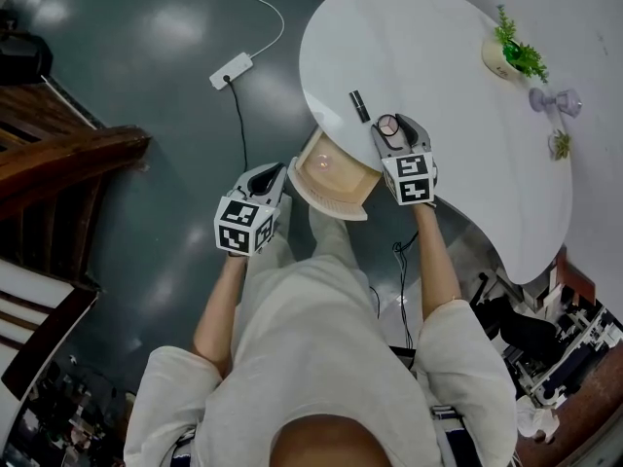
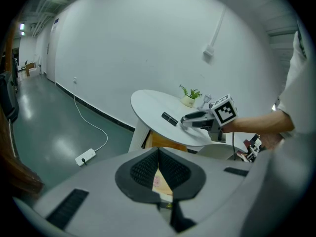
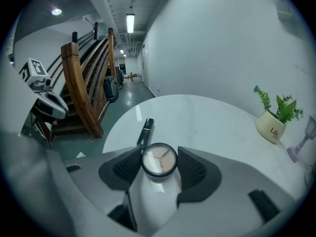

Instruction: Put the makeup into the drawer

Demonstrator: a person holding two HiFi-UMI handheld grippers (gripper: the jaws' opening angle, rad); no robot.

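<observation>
While the right gripper (image 3: 159,156) closes its fingers (image 3: 193,169), the compact (image 3: 159,161) sits between them, seemingly ungripped.

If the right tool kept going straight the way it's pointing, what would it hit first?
The round black-rimmed compact with pink powder, already between the right tool's closing jaws on the white table; just beyond lies the black lipstick tube, probably next.

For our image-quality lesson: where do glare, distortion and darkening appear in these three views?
Head view: ceiling-light glare blotches the glossy floor; left gripper view: fisheye curves the wall and blackens the corners; right gripper view: same dark corners, and the compact shows a pale reflection on its lid.
</observation>
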